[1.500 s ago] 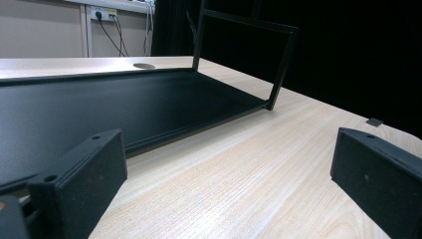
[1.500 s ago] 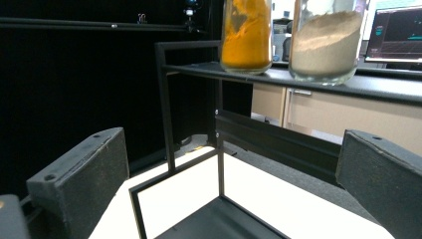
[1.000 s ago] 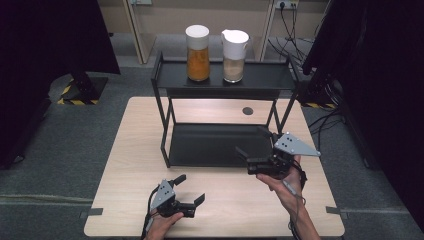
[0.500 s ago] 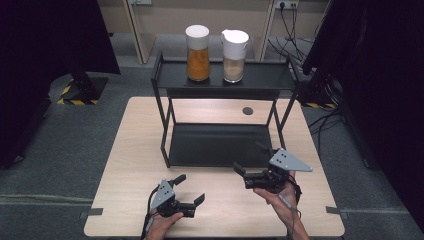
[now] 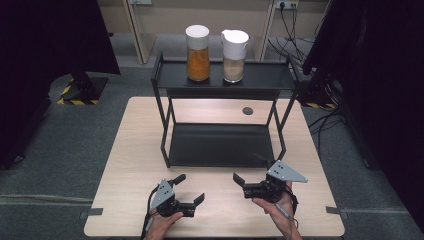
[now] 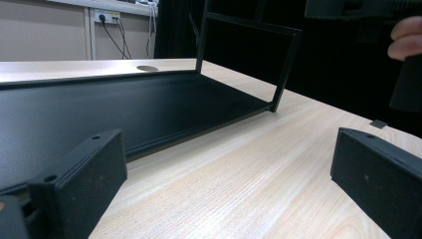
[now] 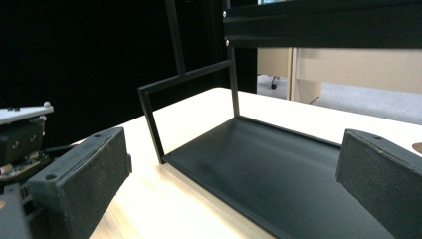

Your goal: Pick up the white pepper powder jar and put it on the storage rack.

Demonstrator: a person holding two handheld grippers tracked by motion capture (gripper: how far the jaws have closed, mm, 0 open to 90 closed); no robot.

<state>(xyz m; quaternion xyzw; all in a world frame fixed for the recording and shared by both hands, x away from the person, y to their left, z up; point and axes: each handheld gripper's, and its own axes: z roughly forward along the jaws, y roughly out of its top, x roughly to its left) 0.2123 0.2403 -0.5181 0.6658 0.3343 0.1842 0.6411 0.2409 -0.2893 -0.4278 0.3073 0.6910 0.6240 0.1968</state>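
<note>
Low at the table's [image 5: 130, 150] six o'clock edge, the left gripper [image 5: 189, 189] and right gripper [image 5: 248, 170] gape wide and empty, the black rack [image 5: 220, 145] near at twelve o'clock.

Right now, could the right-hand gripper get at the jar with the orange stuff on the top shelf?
Probably yes: the right gripper is open and empty, and the orange jar stands unobstructed on the top shelf, though it's a long reach.

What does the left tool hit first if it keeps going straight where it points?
Probably the right tool and the hand holding it. The left tool points rightward across the table, along the front of the rack's lower shelf. Depth is unclear.
</note>
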